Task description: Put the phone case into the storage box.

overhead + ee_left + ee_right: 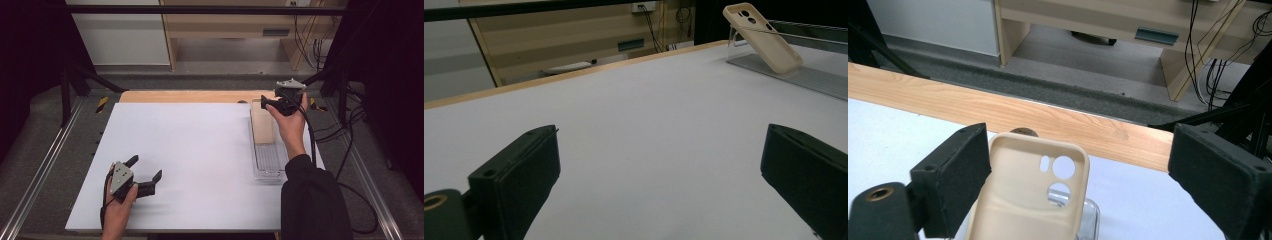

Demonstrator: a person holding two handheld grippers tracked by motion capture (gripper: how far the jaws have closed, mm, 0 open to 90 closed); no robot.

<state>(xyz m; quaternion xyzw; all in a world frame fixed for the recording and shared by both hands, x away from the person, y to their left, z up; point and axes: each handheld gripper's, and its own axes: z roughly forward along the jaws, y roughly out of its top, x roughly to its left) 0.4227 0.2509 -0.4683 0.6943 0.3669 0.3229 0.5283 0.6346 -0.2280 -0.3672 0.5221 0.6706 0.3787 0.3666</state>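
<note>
A clear plastic tray point(270, 167) is sitting at the far right of the white table point(190, 150), directly under the right gripper point(274, 102), and a beige phone case point(1033, 195) is leaning tilted in it, camera cut-outs uppermost, its top edge propped on the tray's far wall. The case is standing between the right gripper's jaws, which are spread wide; the left jaw's pad is sitting just beside the case's edge, though whether it is touching is hard to tell from this angle, while the right pad is well clear.

The left gripper point(147, 172) is resting low over the near left of the table with its jaws wide apart and only bare tabletop between them; from it, the case point(763, 37) and tray point(804, 77) are lying well ahead and to the right.

Beyond the right gripper a wooden table edge point(1058, 120) is running across, with a wooden desk point(1128, 25) and hanging cables point(1208, 45) behind. No writing is readable.
</note>
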